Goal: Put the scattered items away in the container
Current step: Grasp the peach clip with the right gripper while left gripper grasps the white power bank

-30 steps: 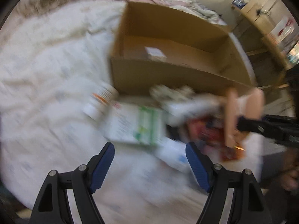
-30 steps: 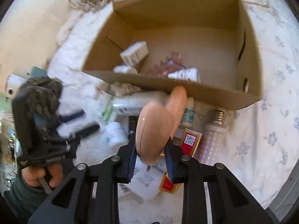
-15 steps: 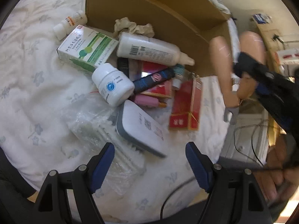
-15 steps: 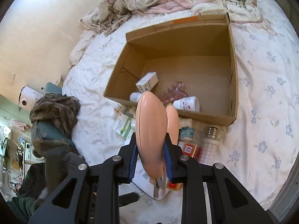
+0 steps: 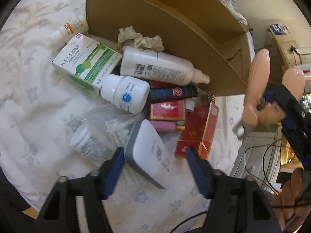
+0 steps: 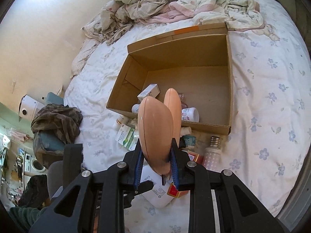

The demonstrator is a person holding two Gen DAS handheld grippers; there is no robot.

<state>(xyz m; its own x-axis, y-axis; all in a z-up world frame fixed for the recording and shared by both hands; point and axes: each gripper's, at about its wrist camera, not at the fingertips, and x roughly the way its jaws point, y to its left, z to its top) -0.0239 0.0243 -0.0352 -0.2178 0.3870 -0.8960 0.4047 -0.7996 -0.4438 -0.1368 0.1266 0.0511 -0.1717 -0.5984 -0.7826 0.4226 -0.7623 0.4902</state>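
- Peach-pink glossy hinged plastic case [image 6: 155, 134], opened like a clamshell, is sitting pinched in the right tool [image 6: 155, 167] near its hinge end, both lobes sticking up and forward, held in the air over the pile, short of the box rim.
- Handling, my read: hard, smooth shell, light, likely slippery on the glossy faces; the hinge may flop. The grip low by the hinge looks the safest spot; the lobes offer little purchase.
- Right tool is clamping the case; jaws are pressing on both sides of it.
- Open brown cardboard box [image 6: 229, 77] is lying on the floral white bedsheet [image 6: 272, 77], just beyond the case; a small white carton [image 6: 148, 93] and a white bottle [image 6: 191, 114] are lying inside.
- Left tool [image 5: 155, 167] is hanging spread wide, holding nothing, its jaws straddling the white-and-grey flat rounded device [image 5: 149, 153].
- Pile against the box wall: white lotion bottle [image 5: 161, 68], green-and-white medicine carton [image 5: 85, 64], white pill jar [image 5: 126, 95], red packs [image 5: 198, 136], crinkly clear bag [image 5: 108, 128].
- Bag looks soft and slippery; cartons crushable.
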